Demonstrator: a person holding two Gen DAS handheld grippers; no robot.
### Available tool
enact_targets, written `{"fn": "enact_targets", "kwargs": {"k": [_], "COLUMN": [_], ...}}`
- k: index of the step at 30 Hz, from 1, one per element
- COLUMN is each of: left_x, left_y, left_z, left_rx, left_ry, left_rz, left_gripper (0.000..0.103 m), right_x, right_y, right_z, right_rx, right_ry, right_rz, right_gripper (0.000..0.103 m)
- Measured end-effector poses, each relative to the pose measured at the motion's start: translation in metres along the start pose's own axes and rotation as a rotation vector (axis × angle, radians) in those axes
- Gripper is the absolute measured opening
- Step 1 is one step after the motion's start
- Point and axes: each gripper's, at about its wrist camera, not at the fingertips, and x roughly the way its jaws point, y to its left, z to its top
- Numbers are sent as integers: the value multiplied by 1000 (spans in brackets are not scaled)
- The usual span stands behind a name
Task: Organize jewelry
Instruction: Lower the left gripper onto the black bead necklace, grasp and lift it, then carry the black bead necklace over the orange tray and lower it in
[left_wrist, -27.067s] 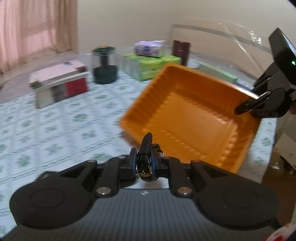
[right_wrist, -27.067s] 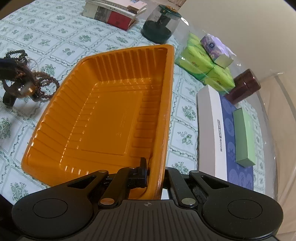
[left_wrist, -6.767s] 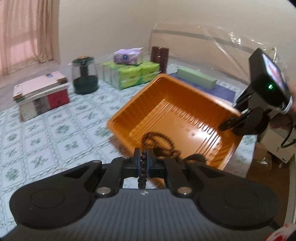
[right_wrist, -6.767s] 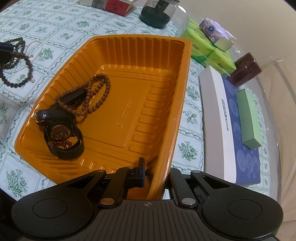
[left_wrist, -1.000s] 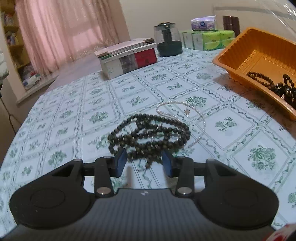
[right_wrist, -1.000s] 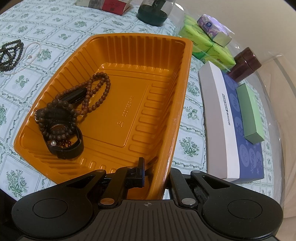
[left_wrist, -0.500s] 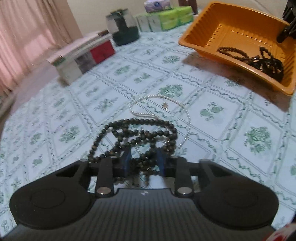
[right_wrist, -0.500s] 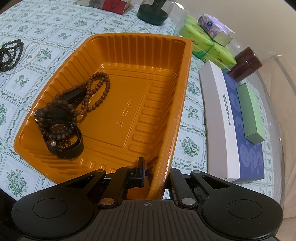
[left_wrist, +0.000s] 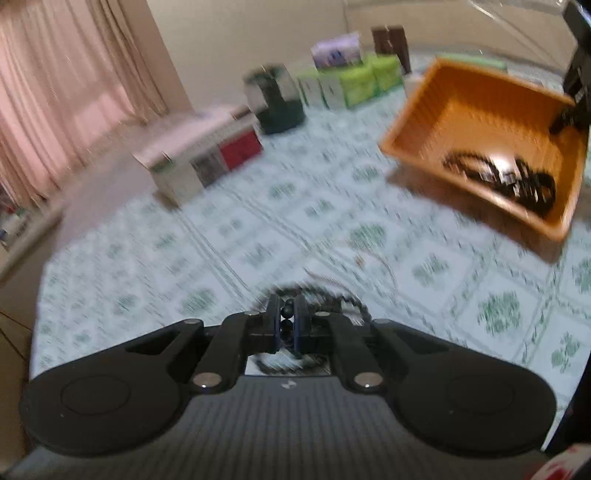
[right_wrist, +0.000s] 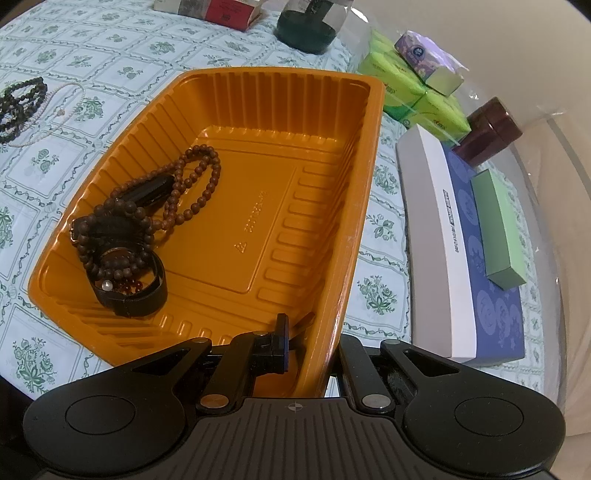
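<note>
The dark bead string (left_wrist: 286, 317) sits between the two fingers of the left gripper (left_wrist: 285, 314), which have just been closing and now pinch it; two beads show in the narrow gap, and the rest of the loop trails blurred behind and below the fingertips (left_wrist: 300, 306). In the right wrist view the same string (right_wrist: 20, 101) lies at the far left on the flowered tablecloth (right_wrist: 122, 59), with a thin pearl chain (right_wrist: 62, 99) touching it on the tray side.

The orange tray (right_wrist: 369, 155) lies ahead and to the right of the left jaws, well apart from them, one end raised off the cloth. The right gripper (right_wrist: 306, 332) is clamped on the tray's near long wall: one finger (right_wrist: 281, 332) stands inside the tray, the other is hidden behind the wall.

Inside the tray, ahead and left of the right jaws, lie a brown bead necklace (right_wrist: 195, 184), a brown bead bracelet (right_wrist: 114, 236) and a black watch (right_wrist: 140, 291), heaped together and touching.

Nothing stands on the bare cloth between the left jaws and the tray. Beyond the tray: a dark jar (right_wrist: 310, 26), green tissue packs (right_wrist: 410, 96) with a purple pack (right_wrist: 421, 55) on top, and brown jars (right_wrist: 487, 129). To the right of the right jaws lie a long white and blue box (right_wrist: 454, 251) and a green box (right_wrist: 498, 236) on it. A stack of books (left_wrist: 207, 155) stands far ahead and left of the left jaws, before pink curtains (left_wrist: 74, 85).
</note>
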Motion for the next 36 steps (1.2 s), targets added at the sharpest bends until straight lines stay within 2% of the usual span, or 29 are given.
{"fn": "enact_targets", "kwargs": {"k": [4,12,21,36], "left_x": [-26,-50,-75,-147], "left_y": [21,43,52,73], "left_z": [23,50,82,178], "left_rx": [-12,-11,69,149], "left_ry": [-66,-157,-231,-456], "left_rz": [56,127,161,235], "left_gripper": [6,6,6,6], "right_x": [0,0,-1,-1], "right_y": [1,1,2,2], "right_z": [0,0,0,0], "right_rx": [0,-2,-4,-6], "right_ry": [0,0,0,1], "right_rz": [-1,-2,-2,-5], "right_gripper": [6,6,6,6]}}
